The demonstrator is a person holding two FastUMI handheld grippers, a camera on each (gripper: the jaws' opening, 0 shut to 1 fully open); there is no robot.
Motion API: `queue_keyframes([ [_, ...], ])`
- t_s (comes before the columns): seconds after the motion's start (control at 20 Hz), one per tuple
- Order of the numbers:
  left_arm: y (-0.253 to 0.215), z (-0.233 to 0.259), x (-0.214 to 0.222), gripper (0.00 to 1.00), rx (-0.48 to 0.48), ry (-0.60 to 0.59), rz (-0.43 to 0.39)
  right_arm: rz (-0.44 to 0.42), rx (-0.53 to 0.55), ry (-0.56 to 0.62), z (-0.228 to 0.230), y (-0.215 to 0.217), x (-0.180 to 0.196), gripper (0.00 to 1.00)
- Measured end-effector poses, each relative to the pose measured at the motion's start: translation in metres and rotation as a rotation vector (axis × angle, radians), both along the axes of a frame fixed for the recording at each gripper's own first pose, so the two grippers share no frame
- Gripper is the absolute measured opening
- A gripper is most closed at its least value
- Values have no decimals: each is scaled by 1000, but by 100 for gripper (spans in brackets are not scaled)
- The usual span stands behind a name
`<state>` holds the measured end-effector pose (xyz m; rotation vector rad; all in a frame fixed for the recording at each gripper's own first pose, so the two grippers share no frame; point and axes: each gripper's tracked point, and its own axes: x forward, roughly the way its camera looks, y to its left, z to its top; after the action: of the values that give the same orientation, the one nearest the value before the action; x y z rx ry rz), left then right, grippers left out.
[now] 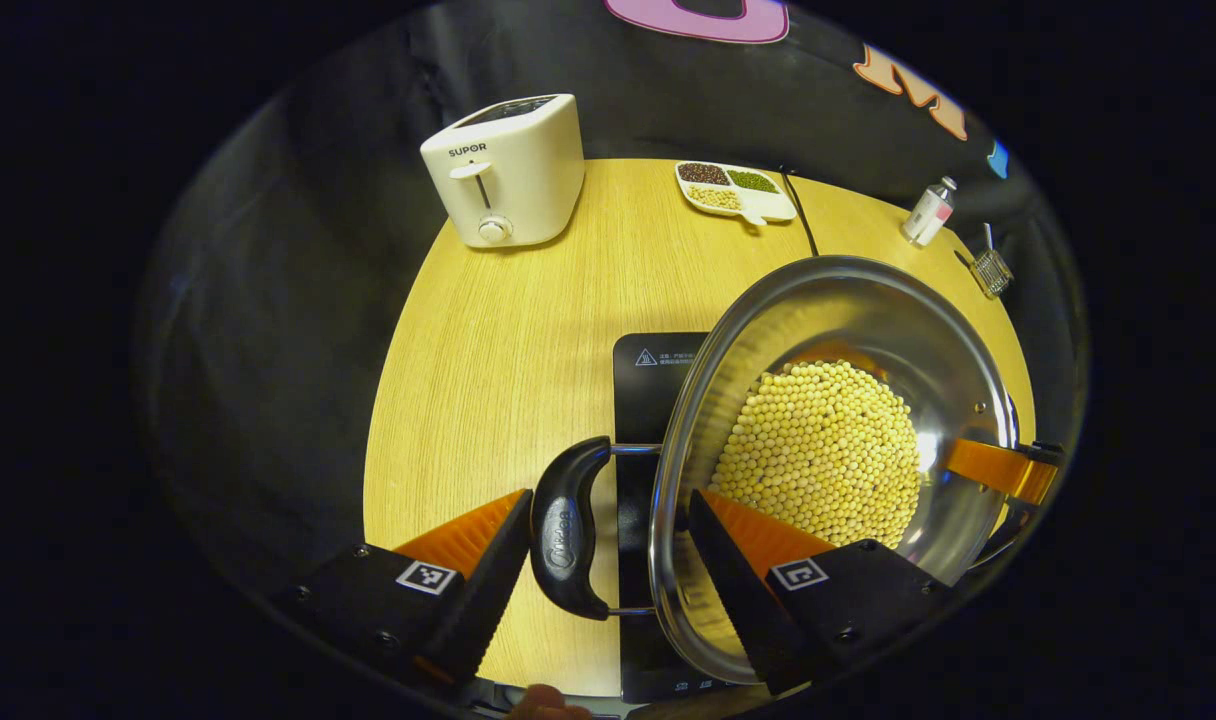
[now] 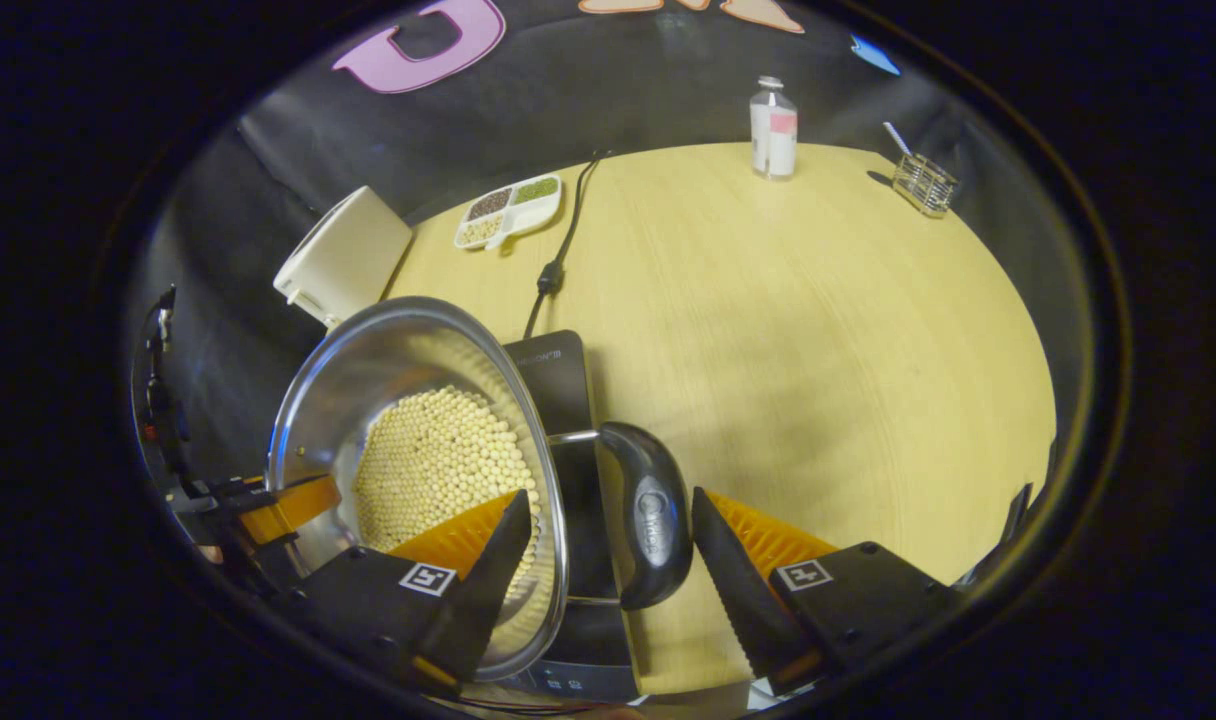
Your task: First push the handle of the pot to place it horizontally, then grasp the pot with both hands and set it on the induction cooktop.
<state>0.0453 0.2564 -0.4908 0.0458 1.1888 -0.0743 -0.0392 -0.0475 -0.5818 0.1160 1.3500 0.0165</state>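
Wooden tabletop (image 1: 508, 340) under black cloth walls, with a white toaster (image 1: 506, 170), a divided dish of beans (image 1: 733, 190), a small bottle (image 1: 928, 212) and a wire basket (image 1: 991, 272) toward the back. Steel pot (image 1: 828, 350) of pale round beans (image 1: 823, 465) over the black induction cooktop (image 1: 653, 375), whether resting on it or just above it not clear. Left gripper (image 1: 608, 545) spread wide around the pot's near handle (image 1: 565, 530) and rim, fingers not pressing on either; right gripper (image 2: 608, 560) likewise spread astride the opposite handle (image 2: 653, 525) and rim.
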Motion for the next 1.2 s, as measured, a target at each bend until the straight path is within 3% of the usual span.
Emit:
queue_keyframes([
  [0.1,0,1,0,99,5,-2,-1,6,0,1,-1,1,-1,94],
  [0.2,3,5,2,99,19,-17,0,12,-4,-3,0,0,-1,94],
  [0.25,4,8,4,99,26,-31,0,13,-6,-14,2,0,1,100],
  [0.45,5,25,8,98,62,-83,6,36,-3,-38,9,-5,4,100],
  [0.5,4,31,11,98,66,-112,8,41,-2,-52,12,-6,5,94],
  [0.6,1,43,12,98,79,-157,7,47,9,-90,21,-8,10,94],
  [0.65,-1,48,12,98,86,-167,6,51,17,-105,25,-9,13,100],
  [0.85,-13,73,14,98,106,-250,44,67,21,-204,46,-24,25,100],
  [0.9,-17,80,13,98,111,-273,54,67,31,-236,54,-28,29,94],
  [0.95,-23,89,13,94,115,-300,59,69,36,-268,63,-34,35,100],
  [1.0,-29,99,11,98,119,-324,69,78,30,-299,70,-43,39,100],
  [1.05,-36,107,9,98,122,-347,86,91,17,-330,78,-53,46,94],
  [1.15,-55,129,5,98,114,-390,120,114,0,-404,100,-72,57,94],
  [1.2,-65,142,5,98,108,-419,136,125,-7,-450,115,-81,65,100],
])
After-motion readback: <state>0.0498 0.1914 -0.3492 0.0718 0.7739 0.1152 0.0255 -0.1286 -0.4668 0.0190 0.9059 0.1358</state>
